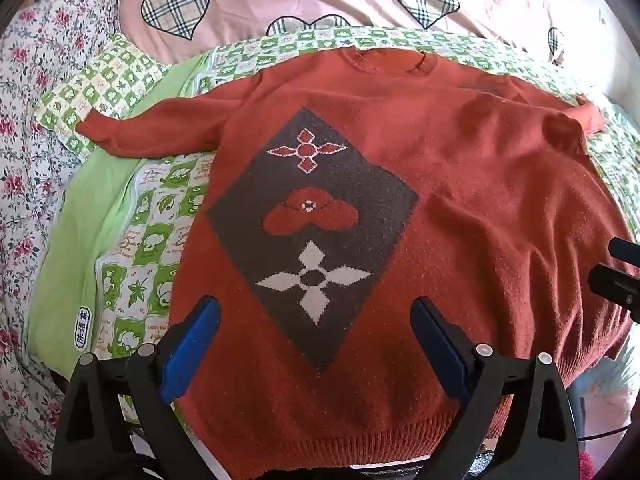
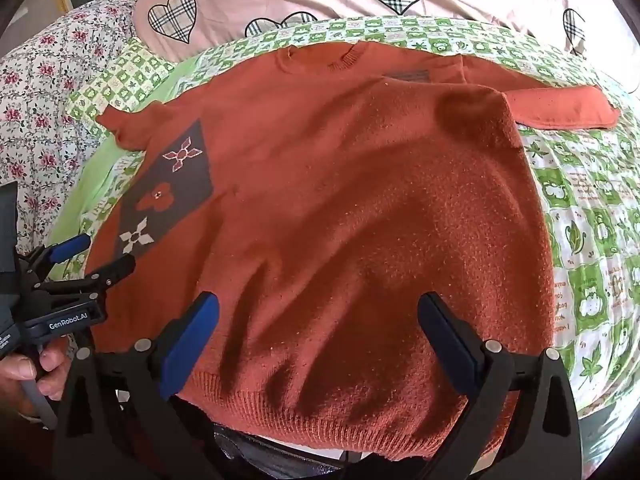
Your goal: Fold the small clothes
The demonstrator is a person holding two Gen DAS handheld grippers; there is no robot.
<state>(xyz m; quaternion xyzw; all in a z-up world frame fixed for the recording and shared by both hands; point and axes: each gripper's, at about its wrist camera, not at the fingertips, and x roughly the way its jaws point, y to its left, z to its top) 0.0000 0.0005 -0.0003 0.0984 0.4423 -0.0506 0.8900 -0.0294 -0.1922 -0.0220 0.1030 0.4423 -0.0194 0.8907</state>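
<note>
Sweater [image 1: 460, 208] flat on quilt [image 1: 144, 216]; left gripper [image 1: 316, 344] and right gripper [image 2: 318, 344] (tilted downward) wide open, empty.

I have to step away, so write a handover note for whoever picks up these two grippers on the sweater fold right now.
Left gripper: open, empty, above the sweater's lower front.
Right gripper: open, empty, above the hem on the other side.
Orange sweater: lies front up, spread on the green checked blanket; both sleeves out to the sides, hem nearest you.
Done: sweater laid out; no fold shows.
Left: fold in the sleeves and sides, then fold the body up.
</note>
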